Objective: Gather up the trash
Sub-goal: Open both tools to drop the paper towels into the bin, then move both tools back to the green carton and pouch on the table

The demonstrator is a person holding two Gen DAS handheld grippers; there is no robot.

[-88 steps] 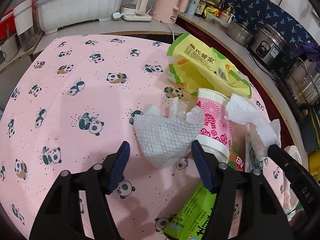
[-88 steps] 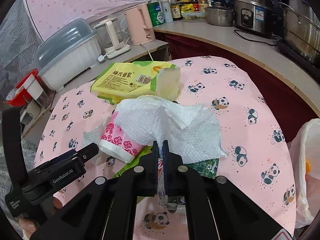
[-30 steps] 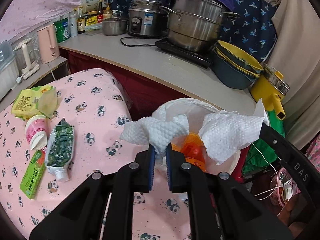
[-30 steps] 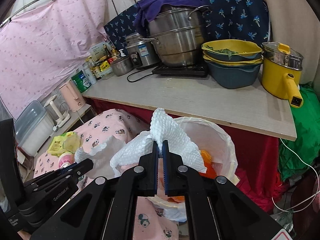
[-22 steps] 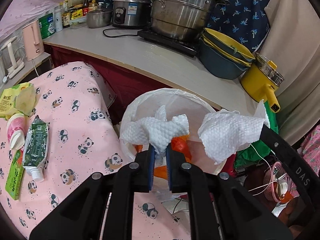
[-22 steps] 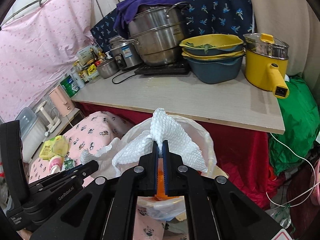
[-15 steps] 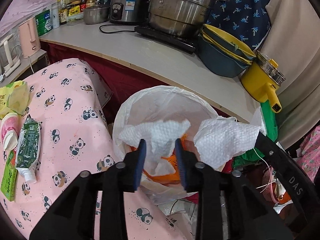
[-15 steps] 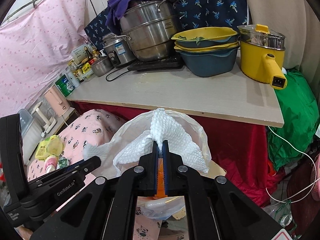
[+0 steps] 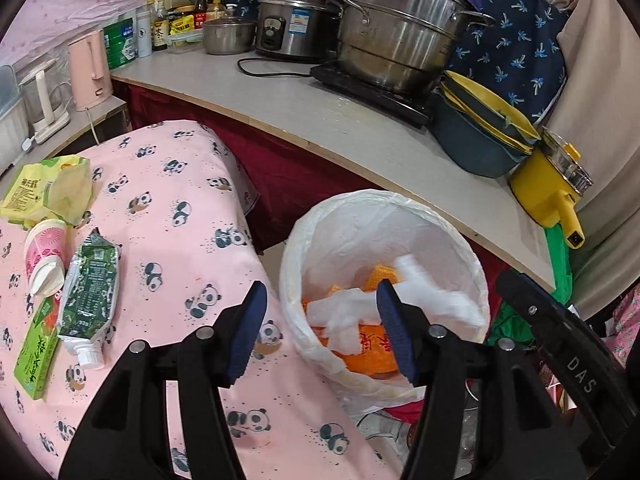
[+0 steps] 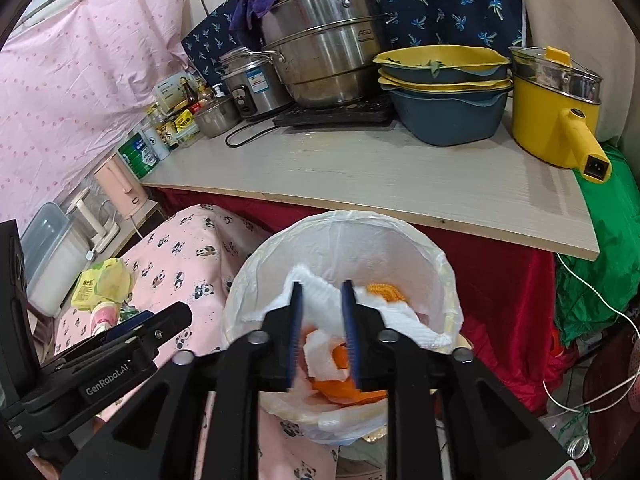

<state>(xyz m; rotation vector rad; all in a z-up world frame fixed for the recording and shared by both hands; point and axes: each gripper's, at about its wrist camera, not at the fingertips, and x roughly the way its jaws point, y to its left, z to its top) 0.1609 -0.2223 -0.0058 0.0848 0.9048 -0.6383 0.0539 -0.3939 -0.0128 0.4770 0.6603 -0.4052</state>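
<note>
Steel pots (image 9: pixel 400 40), pink kettle (image 9: pixel 89 70)

Thin glossy plastic bin liner (image 9: pixel 452 240), dimpled paper towels (image 10: pixel 324 300), shiny steel pot (image 10: pixel 328 64)

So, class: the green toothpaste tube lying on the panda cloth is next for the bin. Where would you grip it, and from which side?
Probably grip the green toothpaste tube across its flat middle, coming from above, one finger at each long edge. It lies flat with its white cap toward the camera; the pink cup and green carton crowd its left edge.

Tablecloth (image 9: pixel 192 184) pink, panda print – bin liner (image 9: pixel 360 216) white – pot (image 10: pixel 552 120) yellow.
</note>
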